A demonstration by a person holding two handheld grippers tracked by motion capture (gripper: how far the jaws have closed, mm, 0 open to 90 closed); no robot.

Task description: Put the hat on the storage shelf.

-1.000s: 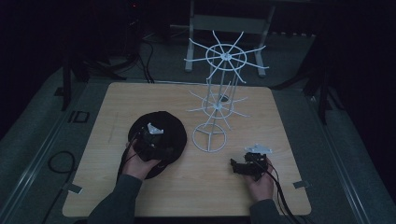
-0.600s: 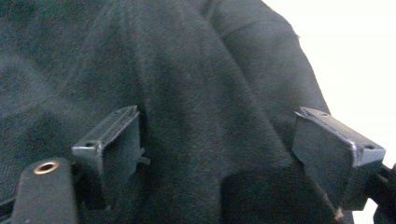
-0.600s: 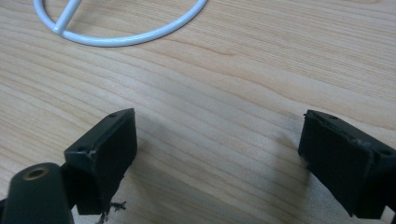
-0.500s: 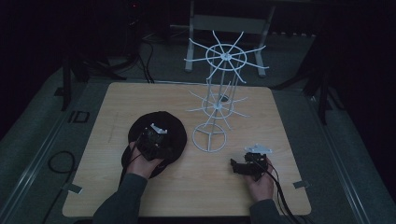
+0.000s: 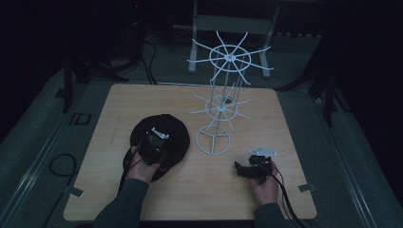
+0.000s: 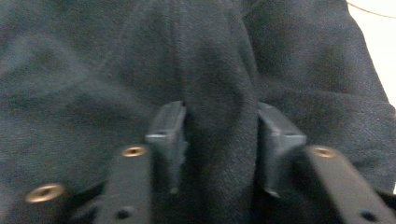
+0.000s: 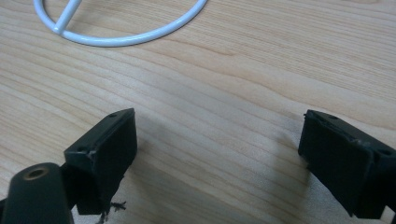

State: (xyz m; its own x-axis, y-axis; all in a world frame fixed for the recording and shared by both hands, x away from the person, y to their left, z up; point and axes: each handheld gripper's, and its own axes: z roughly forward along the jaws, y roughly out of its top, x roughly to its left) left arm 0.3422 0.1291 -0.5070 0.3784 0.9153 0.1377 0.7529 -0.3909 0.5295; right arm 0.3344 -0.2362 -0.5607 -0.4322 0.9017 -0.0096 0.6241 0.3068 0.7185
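Jaws of the left gripper (image 6: 219,140) have just been closing, and now they pinch a fold of the black hat (image 6: 140,60) between them. In the high view the hat (image 5: 173,130) lies on the wooden bench (image 5: 142,102), just left of the white wire rack (image 5: 223,95). To the right of the rack's round foot, the right gripper (image 7: 217,154) rests low over the bare wood with its jaws wide apart and nothing between them. The rack's foot (image 7: 126,35) lies just ahead of them.
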